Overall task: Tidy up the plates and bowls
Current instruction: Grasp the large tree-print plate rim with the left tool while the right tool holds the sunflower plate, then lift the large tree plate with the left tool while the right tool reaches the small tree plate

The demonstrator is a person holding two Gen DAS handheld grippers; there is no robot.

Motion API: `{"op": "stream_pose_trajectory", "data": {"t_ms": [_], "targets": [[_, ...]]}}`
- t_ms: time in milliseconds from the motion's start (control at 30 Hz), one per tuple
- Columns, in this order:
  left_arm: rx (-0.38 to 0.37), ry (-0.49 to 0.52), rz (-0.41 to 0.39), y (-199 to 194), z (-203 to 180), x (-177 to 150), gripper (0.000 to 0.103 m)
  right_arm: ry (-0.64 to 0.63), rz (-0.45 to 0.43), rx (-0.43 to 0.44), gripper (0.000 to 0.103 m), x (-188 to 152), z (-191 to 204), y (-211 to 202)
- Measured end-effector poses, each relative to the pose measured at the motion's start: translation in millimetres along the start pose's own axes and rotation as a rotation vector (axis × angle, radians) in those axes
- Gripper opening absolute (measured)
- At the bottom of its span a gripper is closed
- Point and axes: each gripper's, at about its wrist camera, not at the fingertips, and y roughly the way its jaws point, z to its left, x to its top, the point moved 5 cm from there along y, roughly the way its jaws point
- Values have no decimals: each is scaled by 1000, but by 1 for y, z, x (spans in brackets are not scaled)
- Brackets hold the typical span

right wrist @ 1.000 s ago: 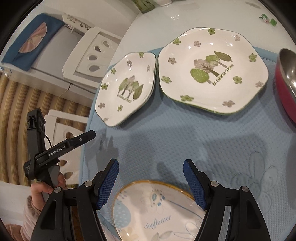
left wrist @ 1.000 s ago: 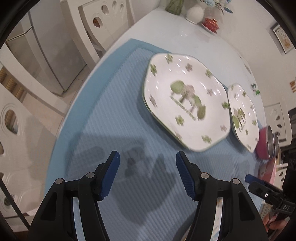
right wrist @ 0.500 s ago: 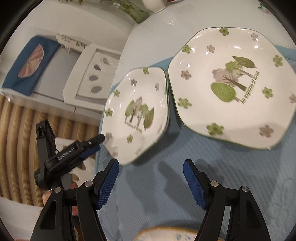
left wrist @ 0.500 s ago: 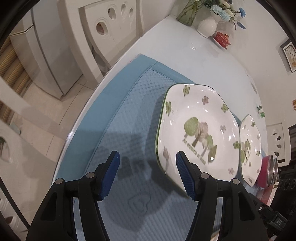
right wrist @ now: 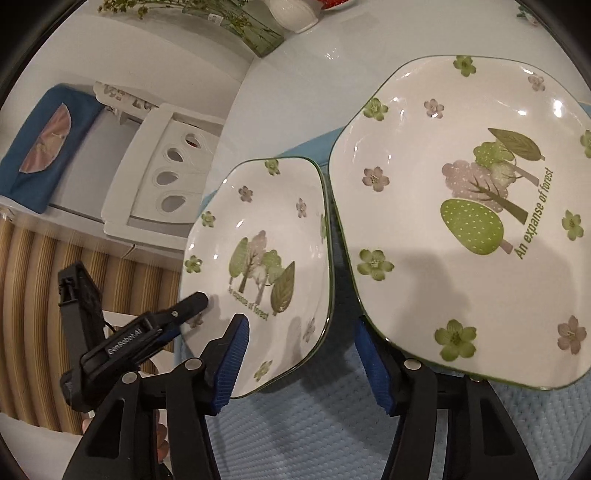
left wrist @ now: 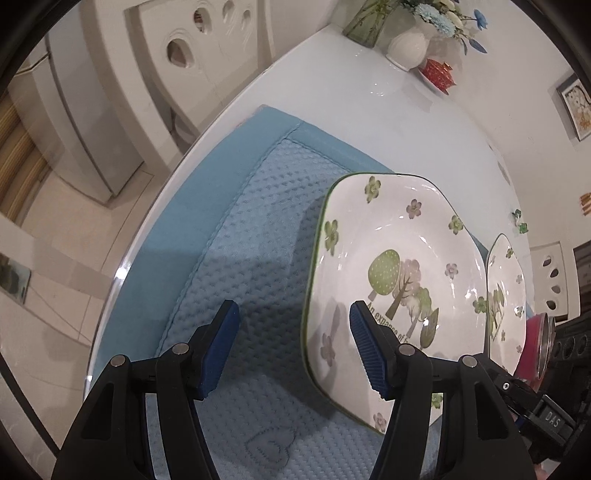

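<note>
Left gripper [left wrist: 293,332] hangs spread wide over the mat [left wrist: 236,258], its ribbed blue pads [left wrist: 365,354] holding nothing; the right-hand pad overlaps the near rim of the big plate [left wrist: 399,236], though contact cannot be told. Right gripper [right wrist: 299,354] is likewise released, its jaws straddling the near edge of the small plate [right wrist: 258,229], empty. In the right wrist view the other gripper's black tip reaches the small plate's left rim. Both plates are glossy white, many-sided, green-edged, printed with trees and flowers, lying side by side on the quilted blue mat, rims almost touching. A red bowl [left wrist: 535,343] with a steel inside sits beyond the small plate. Farther on the shiny white table [left wrist: 369,110] stand a white vase [left wrist: 406,48], a glass vase [right wrist: 255,33] and a red dish [left wrist: 437,72]
</note>
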Motion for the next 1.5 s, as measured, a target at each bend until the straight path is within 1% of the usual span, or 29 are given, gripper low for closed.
{"op": "stream_pose_trajectory", "data": {"t_ms": [67,100,133,167,233,267,300,367,433,467,533,600,733,867,1033,1267,1333,1400,1467,1500], "targets": [[8,21,-2,1,-3,1,54,-4,7,-1,45,-1,-2,2],[13,33,-2,2,-5,1,50,-7,9,-1,43,-1,-1,3],[17,44,-3,2,-6,0,41,-11,12,-1,38,-1,-2,4],[23,55,-6,2,-7,0,37,-13,14,-2,31,-1,-2,4],[18,66,-12,1,-9,0,30,-22,14,3,26,-2,0,5],[9,68,-10,1,-10,-1,29,-29,15,5,24,-2,1,5],[3,71,-7,1,-11,-2,27,-45,22,-5,23,-2,2,5],[1,82,-9,1,-13,-2,24,-67,29,-29,18,-3,4,7],[22,96,-21,-2,-16,-2,19,-89,32,-42,17,-3,6,7],[29,97,-27,-3,-16,-3,18,-97,37,-46,17,-3,6,7],[23,83,-33,-5,-14,-3,16,-107,38,-46,17,-3,6,7],[11,78,-36,-6,-11,-5,16,-110,39,-44,16,-3,6,7],[27,112,-37,-10,-12,-8,16,-103,43,-42,16,-4,5,7],[20,105,-27,-15,-10,-15,16,-104,56,-37,16,-8,6,6],[4,80,-7,-25,-7,-34,16,-117,85,-36,16,-22,9,1],[-22,70,46,-40,-2,-77,16,-107,147,-20,16,-59,5,-10],[-40,63,64,-45,-1,-87,16,-108,160,-18,17,-67,4,-12],[-57,50,64,-47,2,-91,16,-95,177,-12,17,-71,2,-12],[-73,35,67,-43,5,-86,17,-94,181,-49,20,-66,1,-9],[-74,25,70,-39,6,-82,17,-106,181,-87,22,-61,2,-7]]}}
